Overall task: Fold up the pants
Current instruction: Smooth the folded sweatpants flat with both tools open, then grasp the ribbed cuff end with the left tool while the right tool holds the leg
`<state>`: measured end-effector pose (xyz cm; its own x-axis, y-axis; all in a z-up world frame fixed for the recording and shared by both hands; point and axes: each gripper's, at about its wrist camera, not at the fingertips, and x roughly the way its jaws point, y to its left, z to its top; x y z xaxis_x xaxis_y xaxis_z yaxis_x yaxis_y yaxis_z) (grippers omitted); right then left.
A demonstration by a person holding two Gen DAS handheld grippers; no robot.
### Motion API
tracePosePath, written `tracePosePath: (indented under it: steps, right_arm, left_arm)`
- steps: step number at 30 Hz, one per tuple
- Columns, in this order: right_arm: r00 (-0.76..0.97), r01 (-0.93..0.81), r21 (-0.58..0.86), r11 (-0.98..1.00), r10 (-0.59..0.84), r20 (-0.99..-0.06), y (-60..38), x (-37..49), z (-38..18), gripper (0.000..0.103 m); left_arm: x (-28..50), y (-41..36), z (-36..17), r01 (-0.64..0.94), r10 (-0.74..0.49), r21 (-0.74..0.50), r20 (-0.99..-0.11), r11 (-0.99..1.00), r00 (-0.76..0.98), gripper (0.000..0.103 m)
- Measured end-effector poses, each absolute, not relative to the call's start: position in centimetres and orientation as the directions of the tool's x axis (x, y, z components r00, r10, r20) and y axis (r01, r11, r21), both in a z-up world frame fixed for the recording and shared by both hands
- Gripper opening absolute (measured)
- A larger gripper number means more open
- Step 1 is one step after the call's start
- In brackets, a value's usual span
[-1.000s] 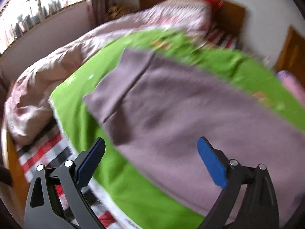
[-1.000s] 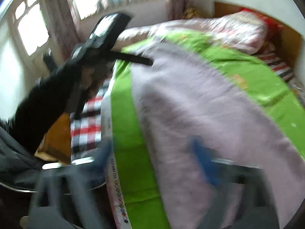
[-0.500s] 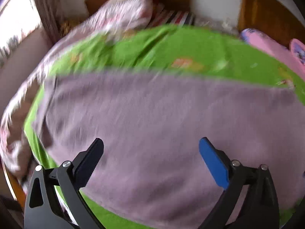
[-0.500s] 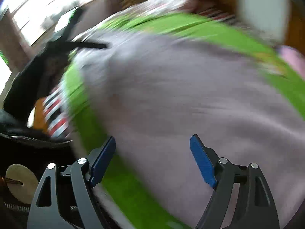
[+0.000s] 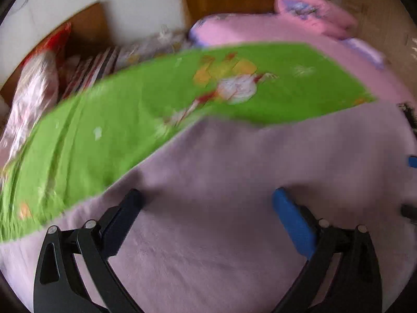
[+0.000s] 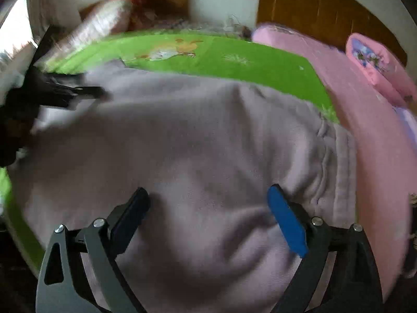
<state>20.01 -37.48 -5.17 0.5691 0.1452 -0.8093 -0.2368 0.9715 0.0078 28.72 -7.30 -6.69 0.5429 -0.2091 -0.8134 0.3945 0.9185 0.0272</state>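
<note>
Mauve fleece pants (image 5: 234, 182) lie spread flat on a green printed sheet (image 5: 130, 99) on the bed. The pants also fill the right wrist view (image 6: 195, 143), with their gathered waistband (image 6: 331, 161) at the right. My left gripper (image 5: 206, 198) is open and empty, low over the cloth. My right gripper (image 6: 208, 198) is open and empty over the pants near the waistband. The left gripper shows at the left edge of the right wrist view (image 6: 86, 91), over the far end of the pants.
A pink blanket (image 6: 370, 120) and a pink pillow (image 6: 378, 62) lie to the right of the pants. A floral quilt (image 5: 31, 88) is bunched at the left. A wooden headboard (image 6: 325, 7) and a white wall stand behind.
Both grippers have swung to the right along the pants, from the leg end by the window towards the waistband end. Both stayed open and empty.
</note>
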Motion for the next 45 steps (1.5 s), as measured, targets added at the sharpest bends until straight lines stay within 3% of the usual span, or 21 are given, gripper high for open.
tracePosePath:
  steps: [13,17,21,23,27,30,35,37,41,45]
  right_arm:
    - [0.61,-0.281,0.024,0.959,0.198,-0.767,-37.1,19.9,-6.3,0.089]
    - [0.605,-0.271,0.014,0.962,0.182,-0.775,-36.8,20.4,-6.4,0.089]
    - [0.564,-0.173,-0.136,0.975,-0.015,-0.826,-34.2,20.8,-4.9,0.089]
    - [0.596,-0.102,-0.22,0.97,-0.118,-0.794,-32.2,21.0,-3.1,0.09]
    - [0.667,-0.246,-0.114,0.963,0.083,-0.741,-25.3,22.1,0.1,0.09]
    - [0.633,-0.485,-0.116,0.867,0.256,-0.731,-15.5,24.4,0.3,0.09]
    - [0.488,-0.761,-0.114,0.639,0.447,-0.75,-0.6,26.3,-0.9,0.09]
    - [0.436,-0.83,-0.128,0.542,0.49,-0.755,5.2,26.2,-1.2,0.09]
    - [0.343,-0.901,-0.105,0.422,0.54,-0.769,12.7,25.6,-2.3,0.09]
    - [0.252,-0.926,-0.024,0.377,0.571,-0.781,16.6,25.9,-3.4,0.09]
  left_arm:
    - [28.9,-7.0,-6.3,0.381,-0.198,0.034,-0.811,0.924,0.551,0.102]
    - [28.4,-5.5,-5.0,0.375,-0.27,-0.052,-0.784,0.926,0.559,0.101]
    - [25.2,1.3,-1.8,0.286,-0.362,-0.227,-0.668,0.931,0.65,0.101]
    - [22.8,6.2,-0.5,0.223,-0.354,-0.28,-0.618,0.934,0.702,0.101]
    - [17.7,17.9,0.1,0.017,-0.269,-0.408,-0.57,0.913,0.776,0.101]
    - [13.2,26.3,-0.5,-0.162,-0.183,-0.518,-0.552,0.84,0.814,0.101]
    - [6.7,37.0,-3.1,-0.478,0.054,-0.528,-0.629,0.702,0.775,0.101]
    - [4.9,40.1,-3.8,-0.51,0.063,-0.587,-0.615,0.629,0.786,0.101]
    - [3.7,44.7,-5.8,-0.453,-0.033,-0.744,-0.535,0.491,0.844,0.097]
    - [5.4,46.4,-6.5,-0.427,-0.066,-0.766,-0.517,0.481,0.853,0.089]
